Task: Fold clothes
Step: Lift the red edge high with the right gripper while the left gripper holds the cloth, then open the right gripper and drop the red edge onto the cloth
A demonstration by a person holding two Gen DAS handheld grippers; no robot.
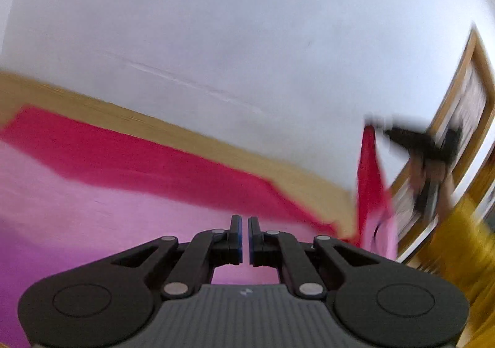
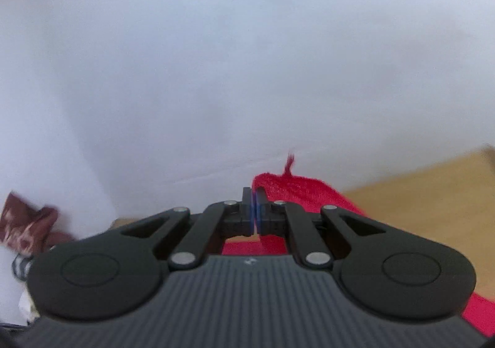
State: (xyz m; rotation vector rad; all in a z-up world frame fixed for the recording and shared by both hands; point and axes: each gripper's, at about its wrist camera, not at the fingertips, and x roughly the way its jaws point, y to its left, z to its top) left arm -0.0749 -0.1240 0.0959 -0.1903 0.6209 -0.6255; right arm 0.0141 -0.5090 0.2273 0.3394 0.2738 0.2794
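Right tool pinching red cloth edge; left tool pressed together, pink cloth beneath it, grip unclear.

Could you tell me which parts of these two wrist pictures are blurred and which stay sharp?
Left wrist view: the left gripper is sharp with jaws shut, while the red cloth, wooden table and right gripper smear with motion blur, and fisheye bends the edges. Right wrist view: the whole picture is soft, the wall featureless and hazy, the patterned fabric at left indistinct.
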